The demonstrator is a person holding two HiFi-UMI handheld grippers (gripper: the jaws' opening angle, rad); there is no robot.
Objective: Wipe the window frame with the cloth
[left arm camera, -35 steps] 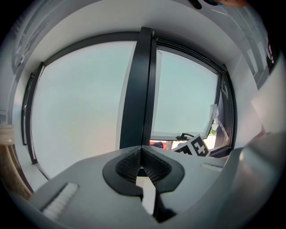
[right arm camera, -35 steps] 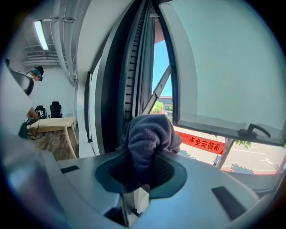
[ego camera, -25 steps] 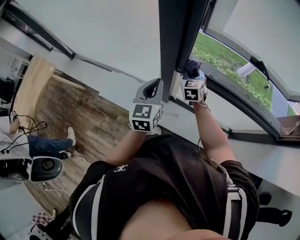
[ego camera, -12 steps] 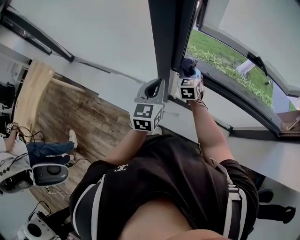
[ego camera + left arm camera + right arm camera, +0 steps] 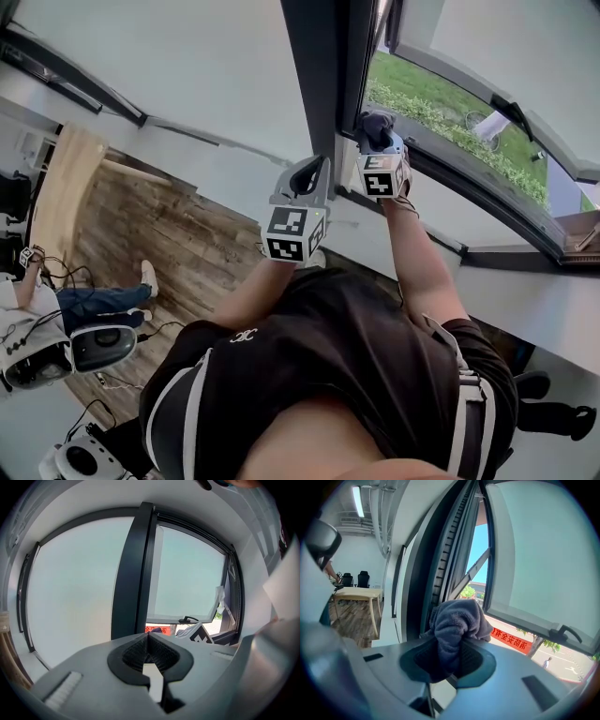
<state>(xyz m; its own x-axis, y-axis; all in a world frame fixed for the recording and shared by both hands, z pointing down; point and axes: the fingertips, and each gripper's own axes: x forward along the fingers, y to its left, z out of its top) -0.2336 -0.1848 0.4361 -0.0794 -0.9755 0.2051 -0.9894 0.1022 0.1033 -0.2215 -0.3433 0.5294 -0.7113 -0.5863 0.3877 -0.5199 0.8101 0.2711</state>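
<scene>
Holding a bunched dark grey cloth (image 5: 457, 620), your right tongs (image 5: 376, 141) are closed on it, with the fabric pinched between the two pads and a rounded wad sticking out past the tips. In the head view that wad sits right at the inner edge of the dark upright post of the window frame (image 5: 323, 75), low down where the post meets the sill. Whether it actually presses on the metal, you cannot tell. From the right gripper view the cloth lies in front of the ribbed channel of the frame, with the open sash (image 5: 534, 550) tilted outward to its right. Beyond it you can see a street and a red banner.

Your left tongs (image 5: 147, 641) are shut, pad against pad. They are raised just to the left of the same post and below the right tongs, pointing up at the frosted glass (image 5: 75, 583). The two marker cubes are near each other but apart. Grass (image 5: 441, 112) shows through the opening, and a wooden floor (image 5: 141, 234) lies below to your left.
</scene>
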